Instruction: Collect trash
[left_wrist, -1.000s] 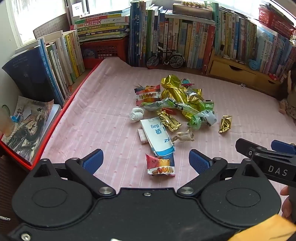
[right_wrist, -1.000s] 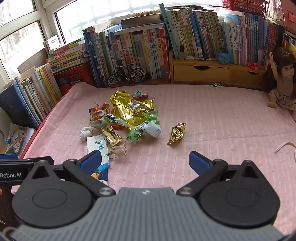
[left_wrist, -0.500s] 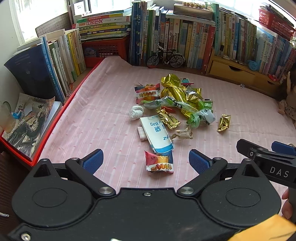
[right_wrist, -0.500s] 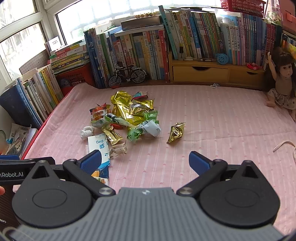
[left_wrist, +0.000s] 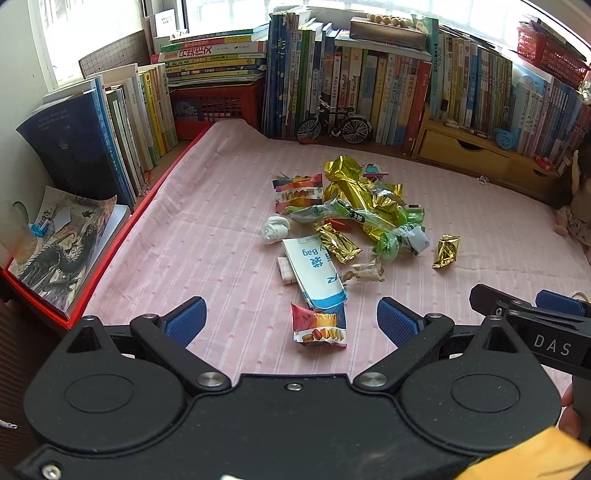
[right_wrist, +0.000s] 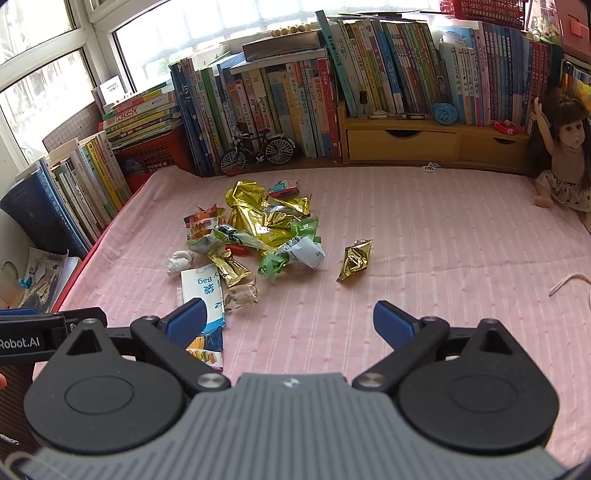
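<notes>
A heap of wrappers lies on the pink striped cloth (left_wrist: 207, 229): gold foil (left_wrist: 354, 192), a green packet (left_wrist: 343, 216), a white-and-blue bag (left_wrist: 314, 269), a crumpled white tissue (left_wrist: 275, 229), a lone gold wrapper (left_wrist: 447, 251). A red snack packet (left_wrist: 319, 326) lies between the fingers of my left gripper (left_wrist: 291, 321), which is open and holds nothing. My right gripper (right_wrist: 288, 321) is open too, over bare cloth, with the white-and-blue bag (right_wrist: 203, 291) by its left finger and the lone gold wrapper (right_wrist: 354, 258) ahead.
Rows of books (right_wrist: 295, 96) line the back and left sides, with a model bicycle (right_wrist: 256, 149), a wooden drawer unit (right_wrist: 424, 142) and a doll (right_wrist: 561, 158) at the right. A red tray edge (left_wrist: 110, 251) with magazines borders the left. A cord (right_wrist: 569, 282) lies at the right.
Both grippers have drawn back and risen slightly, so the trash heap sits a little farther ahead in both views. Both stay open.
</notes>
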